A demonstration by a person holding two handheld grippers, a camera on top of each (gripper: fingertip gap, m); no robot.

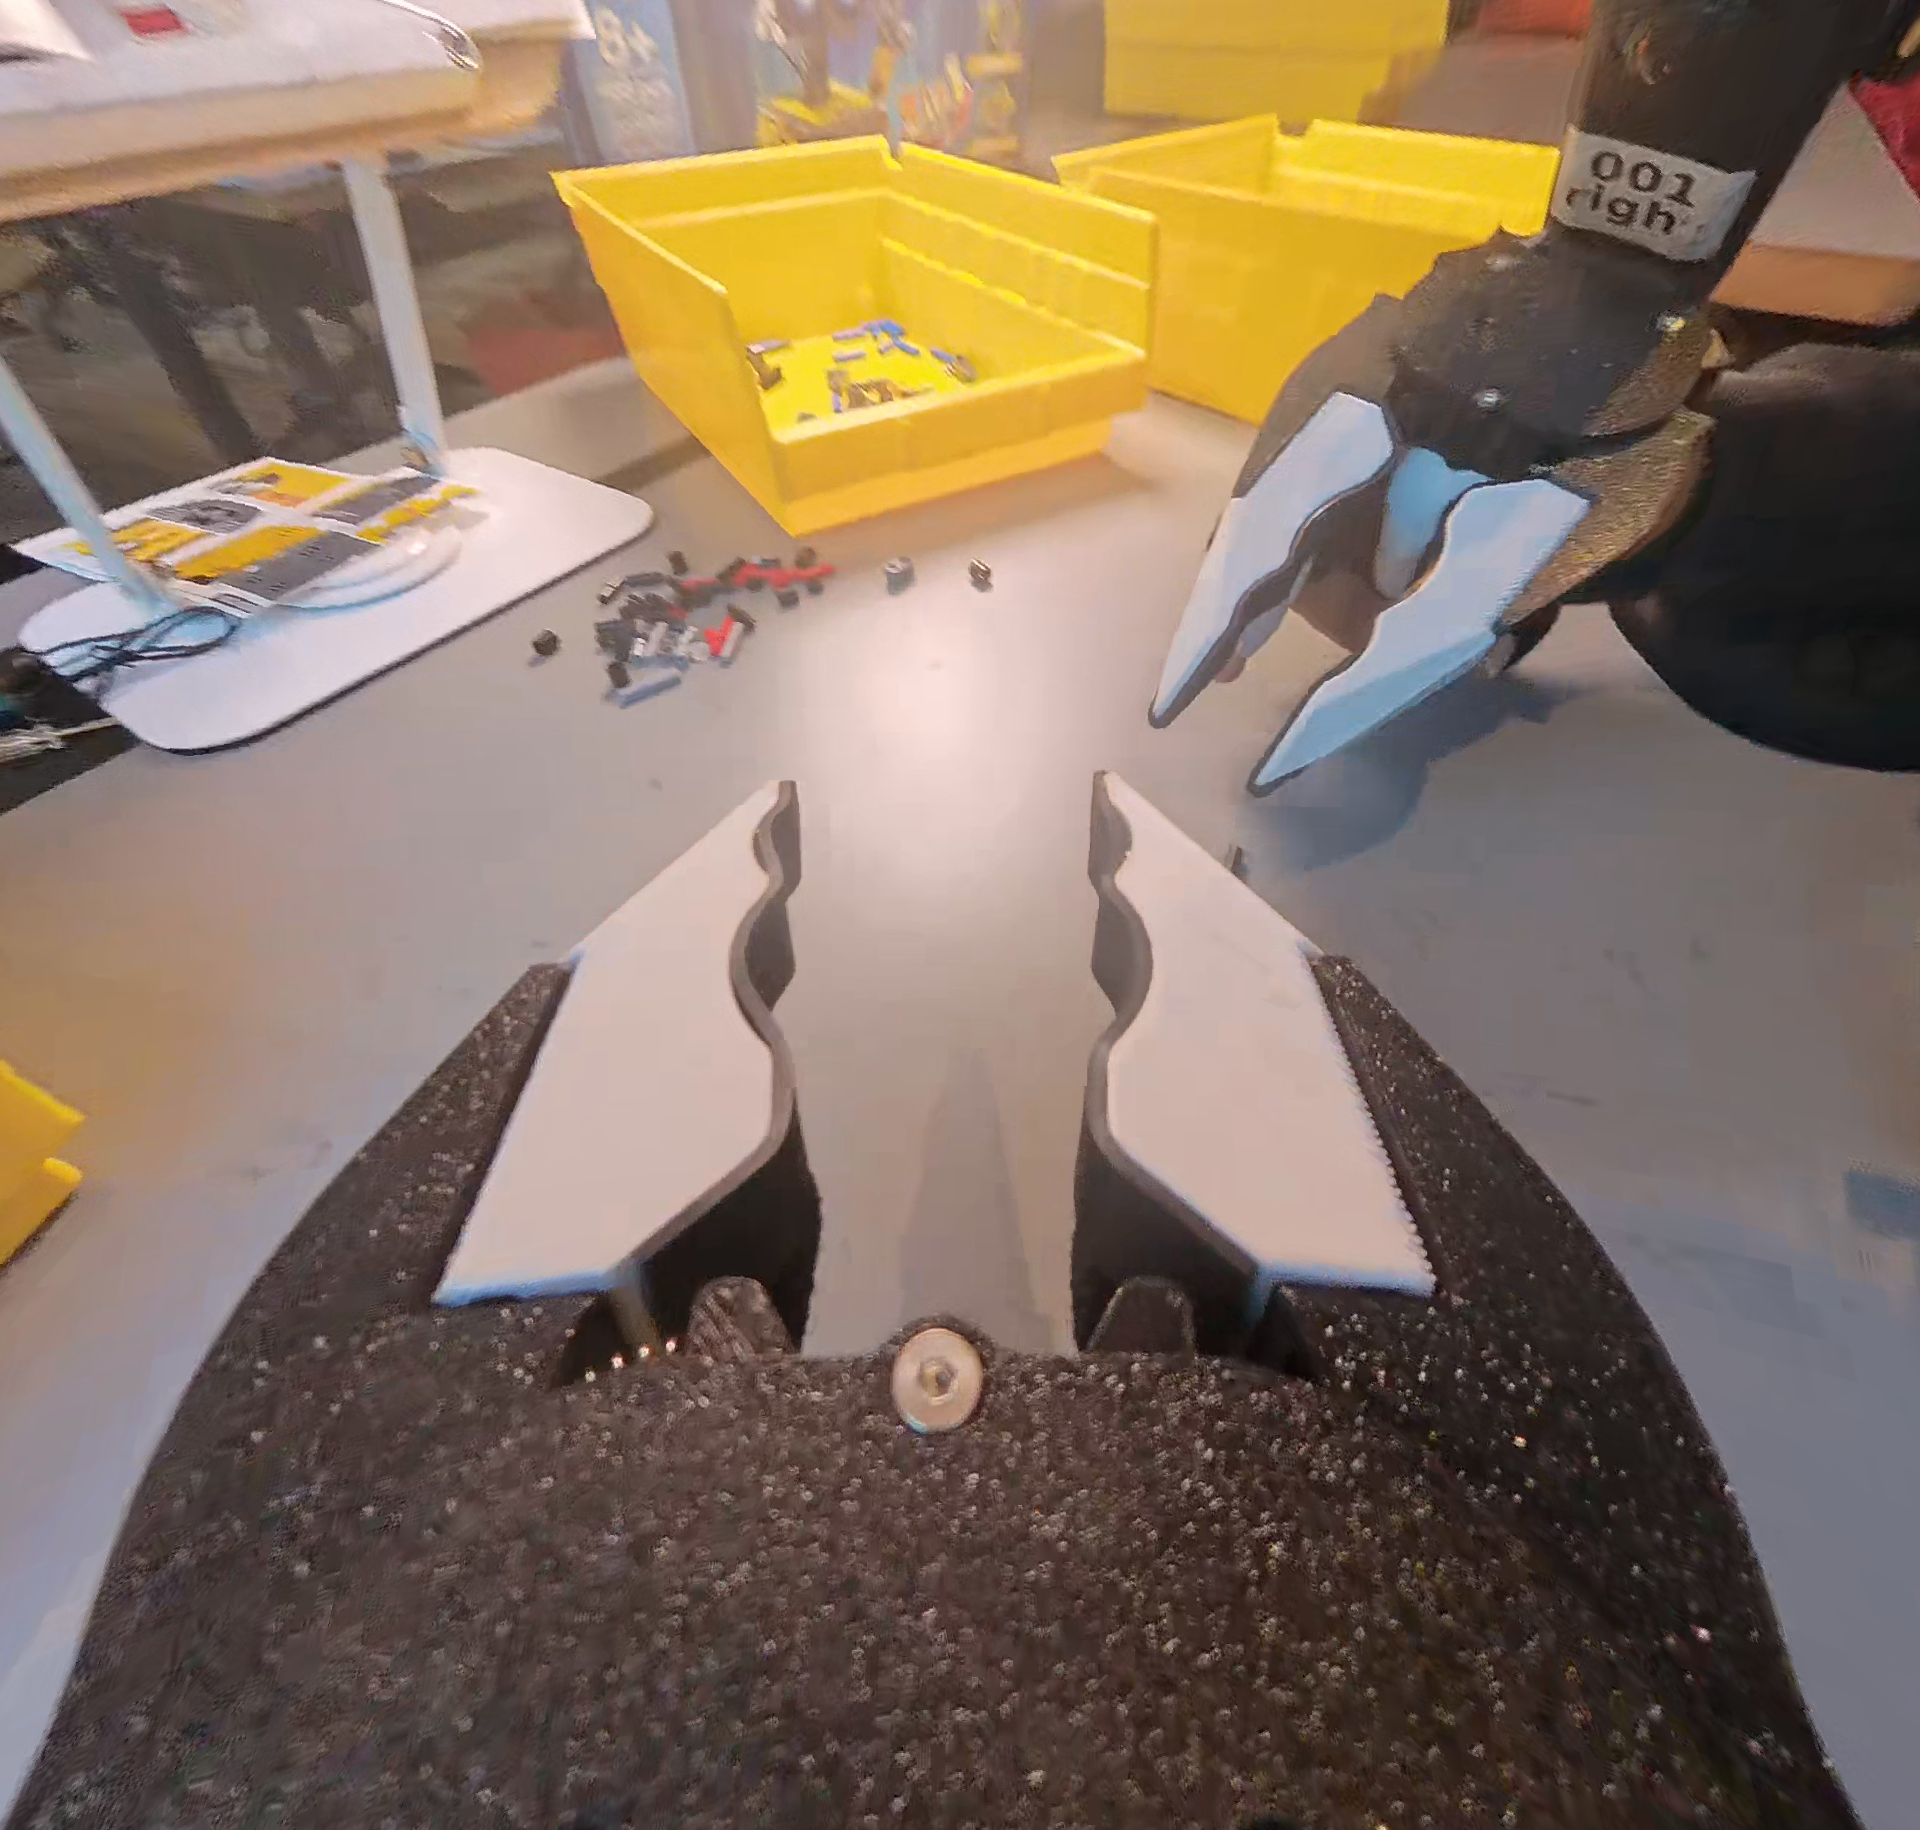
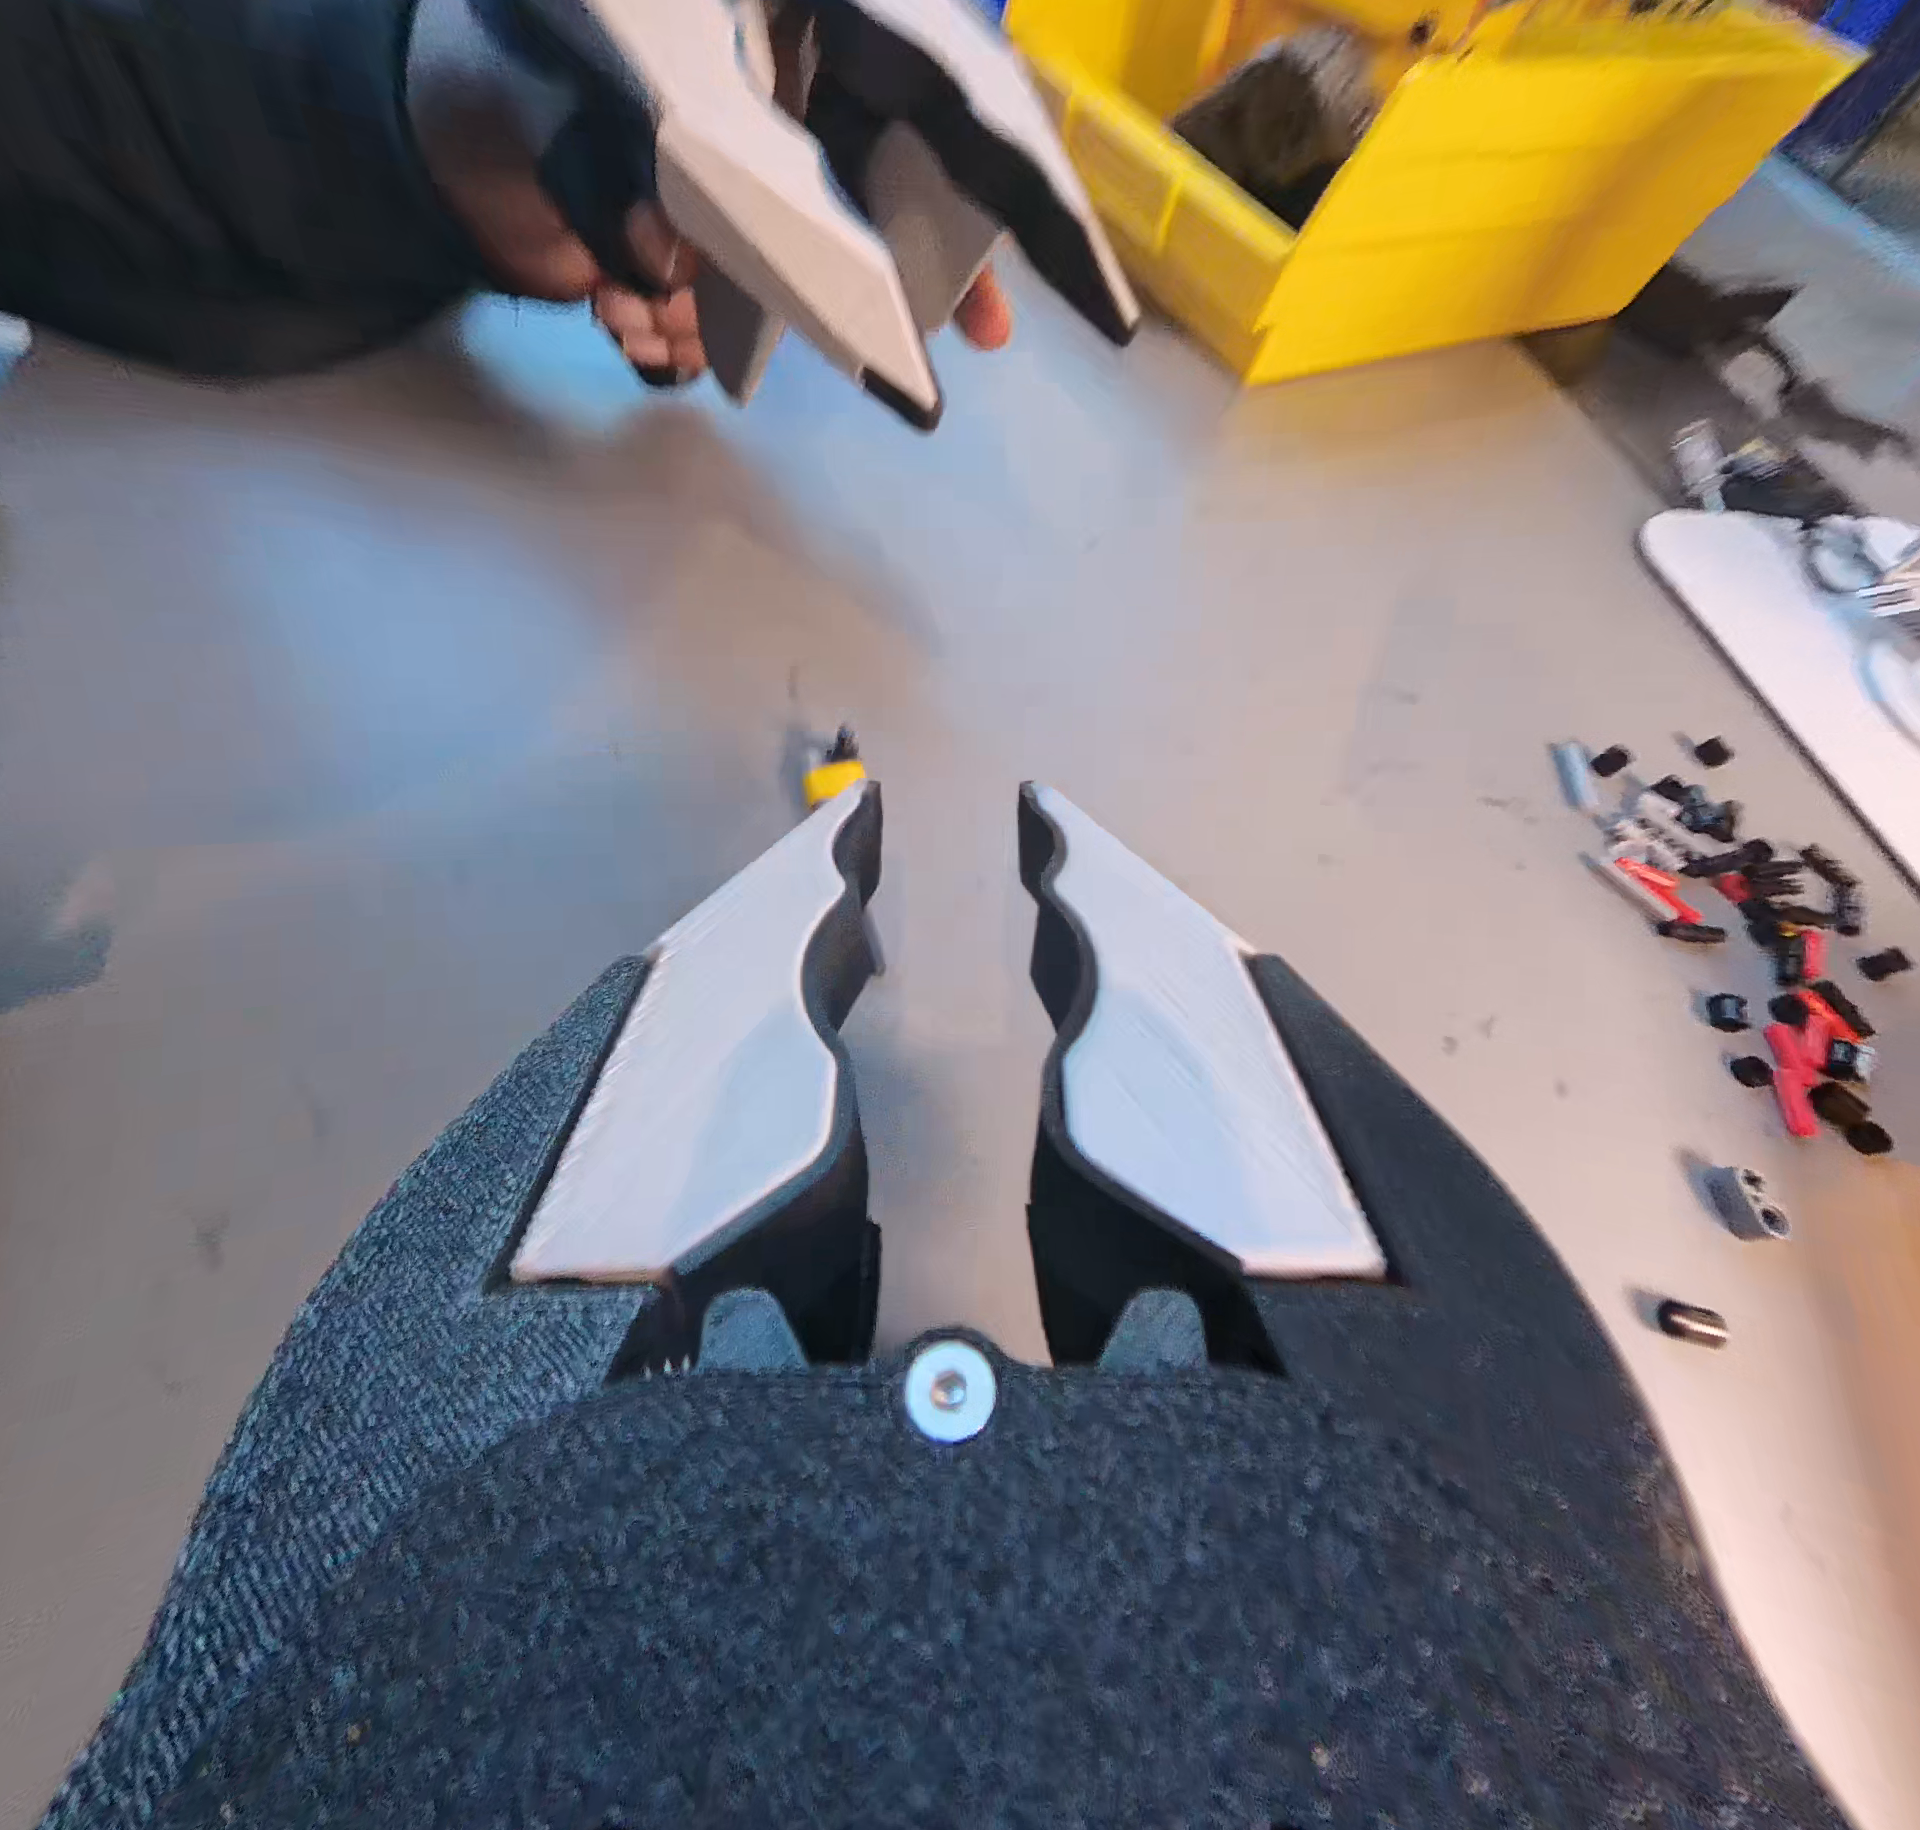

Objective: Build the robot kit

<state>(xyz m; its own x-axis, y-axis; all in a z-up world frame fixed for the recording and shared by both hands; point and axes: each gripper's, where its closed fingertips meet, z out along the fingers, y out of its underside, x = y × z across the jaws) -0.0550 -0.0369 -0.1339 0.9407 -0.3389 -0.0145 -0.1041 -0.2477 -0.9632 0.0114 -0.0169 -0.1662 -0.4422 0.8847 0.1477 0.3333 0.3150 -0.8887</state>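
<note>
Grey table (image 1: 416, 949): L hand-held gripper (image 1: 943, 804) agape, empty; R hand-held gripper (image 2: 949, 806) part-open, empty.

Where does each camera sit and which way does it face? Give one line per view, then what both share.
Left wrist view: on the left gripper, looking forward over the grey table at a yellow bin and small parts; own open fingers show.
Right wrist view: on the right gripper, looking across the table toward the left gripper and a hand; a small yellow piece lies at its fingertip.
Shared: table, parts pile, each other's gripper.
</note>
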